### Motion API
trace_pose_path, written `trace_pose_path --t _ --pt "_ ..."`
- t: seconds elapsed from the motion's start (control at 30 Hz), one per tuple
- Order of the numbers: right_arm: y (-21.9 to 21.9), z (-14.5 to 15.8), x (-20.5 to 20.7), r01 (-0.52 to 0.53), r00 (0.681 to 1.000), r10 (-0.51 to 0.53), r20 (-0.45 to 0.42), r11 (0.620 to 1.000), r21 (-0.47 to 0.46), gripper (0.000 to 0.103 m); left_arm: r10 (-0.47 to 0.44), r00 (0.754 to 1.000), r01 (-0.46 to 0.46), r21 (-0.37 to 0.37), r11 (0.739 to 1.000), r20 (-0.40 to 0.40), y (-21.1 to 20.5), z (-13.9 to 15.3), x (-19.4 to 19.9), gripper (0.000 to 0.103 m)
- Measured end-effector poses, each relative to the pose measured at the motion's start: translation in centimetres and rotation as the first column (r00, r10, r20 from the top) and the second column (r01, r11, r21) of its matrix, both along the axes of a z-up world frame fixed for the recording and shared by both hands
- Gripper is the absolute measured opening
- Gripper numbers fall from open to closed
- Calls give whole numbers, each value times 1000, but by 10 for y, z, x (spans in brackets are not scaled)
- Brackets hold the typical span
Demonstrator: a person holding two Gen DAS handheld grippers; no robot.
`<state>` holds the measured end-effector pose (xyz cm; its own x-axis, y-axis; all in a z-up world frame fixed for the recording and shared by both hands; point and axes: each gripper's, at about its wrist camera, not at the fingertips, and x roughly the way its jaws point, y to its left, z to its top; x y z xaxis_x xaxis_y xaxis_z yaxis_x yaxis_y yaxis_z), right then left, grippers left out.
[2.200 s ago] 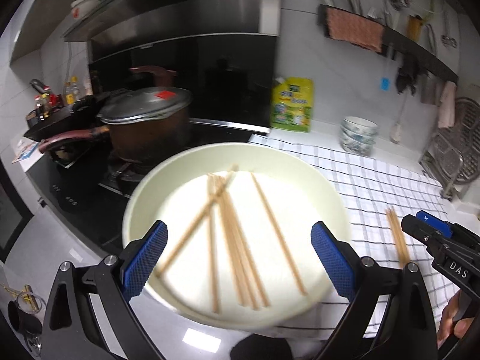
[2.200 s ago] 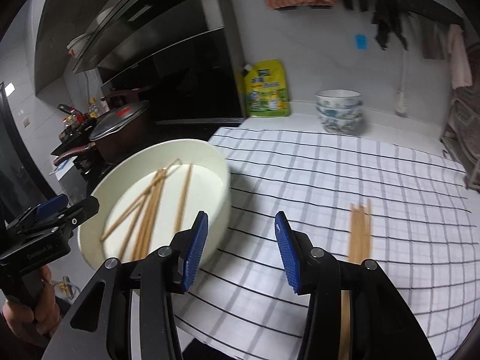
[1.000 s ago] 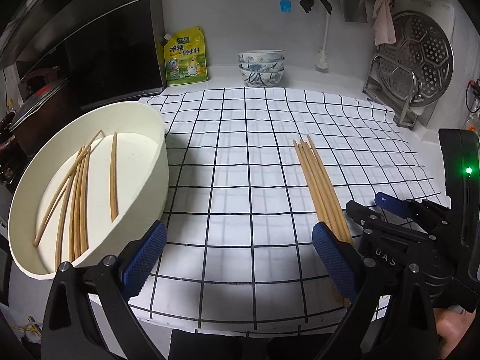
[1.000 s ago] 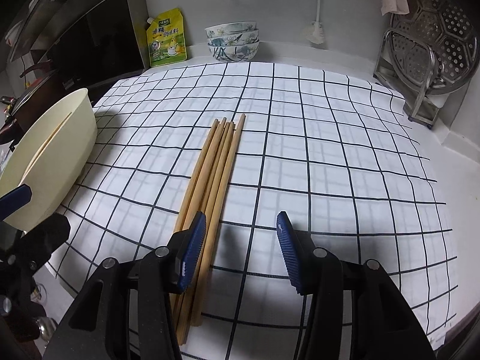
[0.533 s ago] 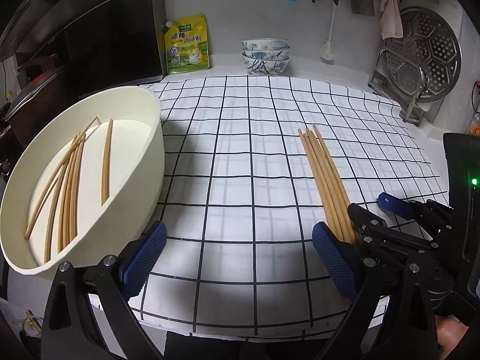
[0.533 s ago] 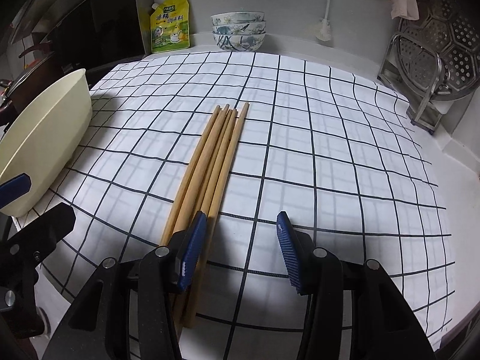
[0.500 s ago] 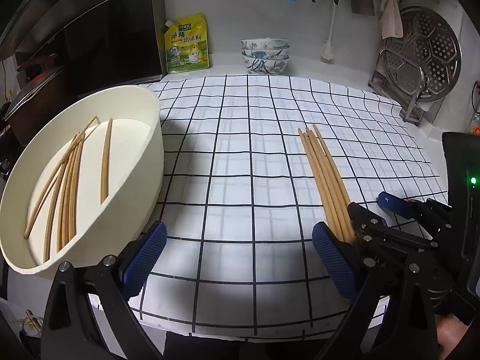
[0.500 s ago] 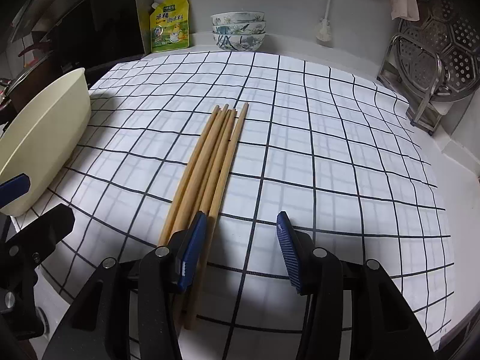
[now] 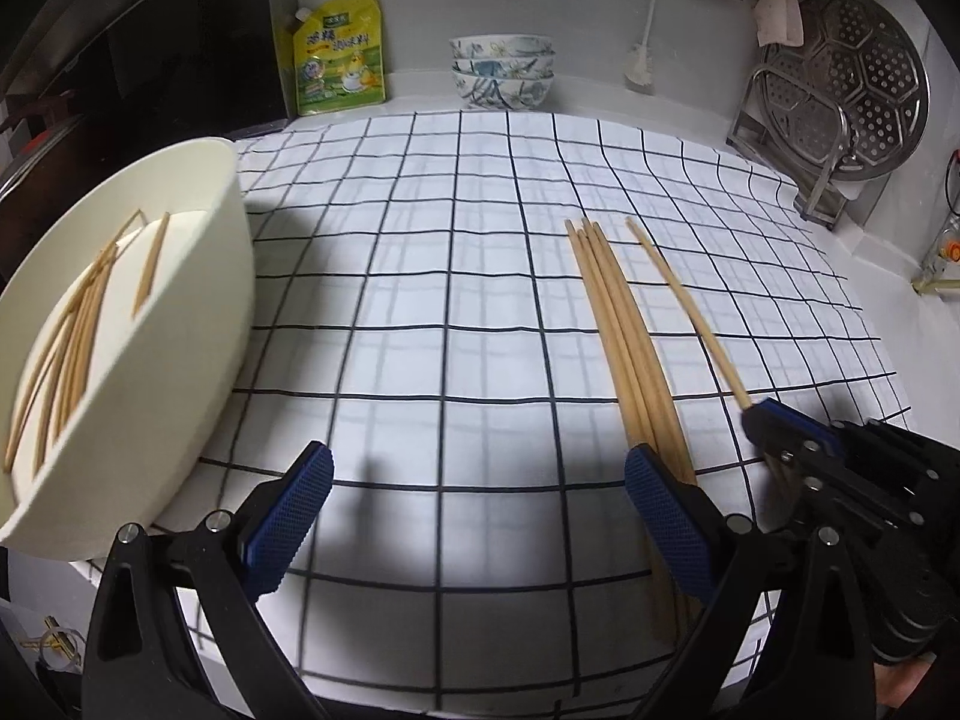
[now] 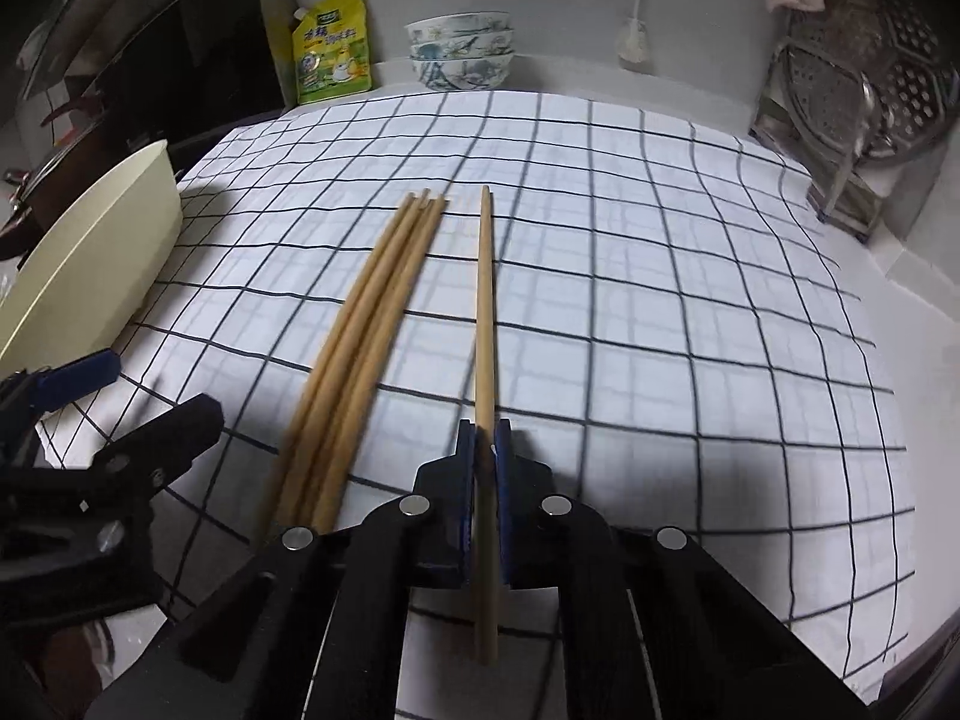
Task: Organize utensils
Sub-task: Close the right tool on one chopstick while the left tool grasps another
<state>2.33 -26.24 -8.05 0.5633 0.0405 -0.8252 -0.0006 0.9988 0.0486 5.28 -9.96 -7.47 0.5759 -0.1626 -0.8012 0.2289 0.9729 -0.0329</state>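
We see checked cloth [image 9: 420,312] on kitchen counter, stacked bowls [image 9: 503,71] far. Right gripper [image 10: 486,450] clenched on single chopstick [image 10: 483,300], bundle [image 10: 372,324] just left; left gripper [image 9: 480,510] released.

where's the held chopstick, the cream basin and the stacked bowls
held chopstick [image 10: 485,300], right wrist view, mid shaft ahead of the gripper
cream basin [image 9: 198,324], left wrist view, outer wall
stacked bowls [image 9: 503,81], left wrist view, side of the stack
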Motion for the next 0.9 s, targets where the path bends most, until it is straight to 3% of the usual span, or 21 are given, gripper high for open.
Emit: trace_pose_path --t 0.37,0.5,0.77,0.9 --pt "-28 1 -21 50 999 -50 9 997 59 7 -18 1000 18 35 999 -10 -20 -14 5 97" --pt "-30 3 -21 59 998 -60 18 996 64 21 -11 1000 11 53 999 -5 -24 -16 8 97" --pt "-32 6 -12 68 997 -70 27 996 52 23 9 1000 -9 99 995 1 -30 -19 18 97" --pt "-27 1 -1 61 998 -61 13 998 19 24 -8 1000 8 82 997 9 -33 -18 20 88"
